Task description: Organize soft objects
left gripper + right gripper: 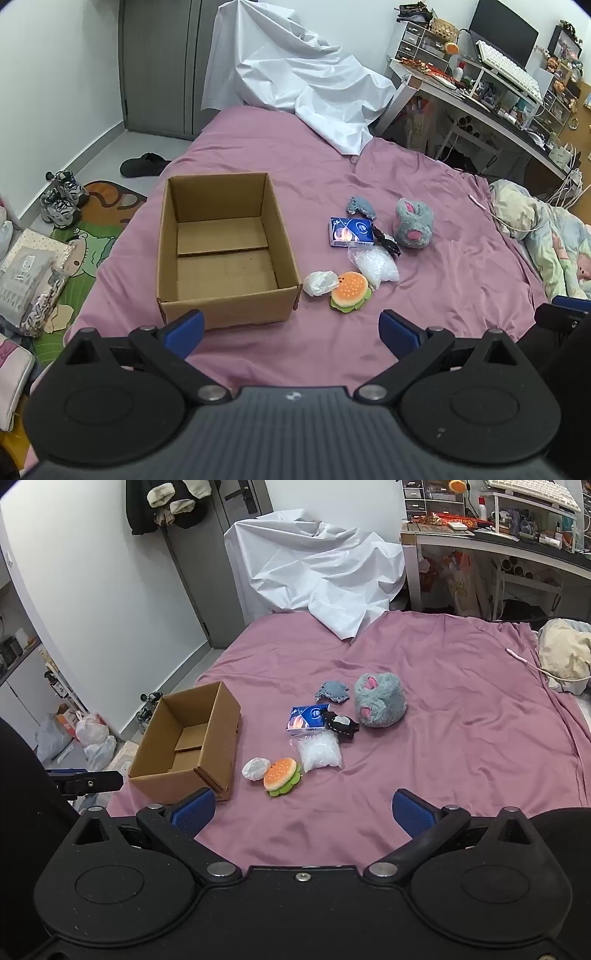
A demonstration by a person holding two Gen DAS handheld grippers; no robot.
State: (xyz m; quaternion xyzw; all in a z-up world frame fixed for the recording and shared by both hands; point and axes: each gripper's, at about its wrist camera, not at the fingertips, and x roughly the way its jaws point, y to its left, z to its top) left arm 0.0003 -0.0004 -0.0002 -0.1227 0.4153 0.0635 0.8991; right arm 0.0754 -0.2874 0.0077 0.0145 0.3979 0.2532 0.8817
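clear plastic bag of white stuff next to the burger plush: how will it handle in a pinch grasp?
The clear plastic bag looks limp and crinkled, so it would probably sag and deform rather than hold its shape. Its glossy film may slip between the jaws unless they bite a fold. The white filling looks loose, so it likely shifts when lifted. It lies flat on the pink bedsheet, so rolling seems unlikely.

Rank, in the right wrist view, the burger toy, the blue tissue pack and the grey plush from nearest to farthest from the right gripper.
1. burger toy, nearest the right gripper, slightly left.
2. blue tissue pack, mid-cluster.
3. grey plush, farthest, to the right.
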